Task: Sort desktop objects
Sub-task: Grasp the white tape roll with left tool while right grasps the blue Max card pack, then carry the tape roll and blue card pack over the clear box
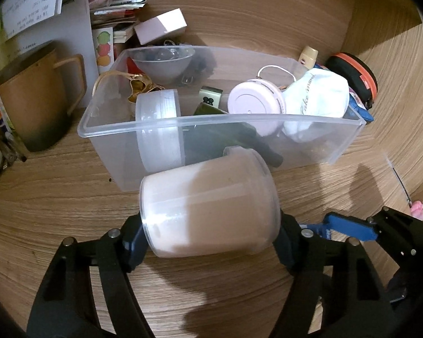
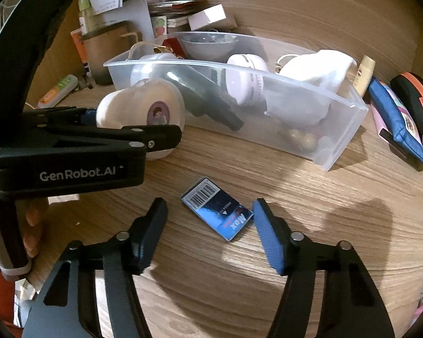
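Note:
My left gripper [image 1: 210, 236] is shut on a frosted white jar [image 1: 208, 205], held on its side just in front of the clear plastic bin [image 1: 338, 146]. The jar [image 2: 139, 112] and left gripper [image 2: 143, 132] also show in the right wrist view, at the bin's [image 2: 344, 152] near left end. The bin holds a tape roll [image 1: 159, 129], a pink round case [image 1: 255, 107], a white cloth [image 1: 315, 98] and dark items. My right gripper [image 2: 210, 235] is open, its fingers either side of a small blue packet [image 2: 217, 208] flat on the wooden desk.
A tan mug [image 1: 33, 104], papers and a pink box [image 1: 160, 25] stand behind the bin at left. An orange-rimmed black case [image 2: 416, 104], a blue pouch [image 2: 394, 124] and a cream tube [image 2: 363, 74] lie right of the bin. A green tube [image 2: 57, 91] lies at left.

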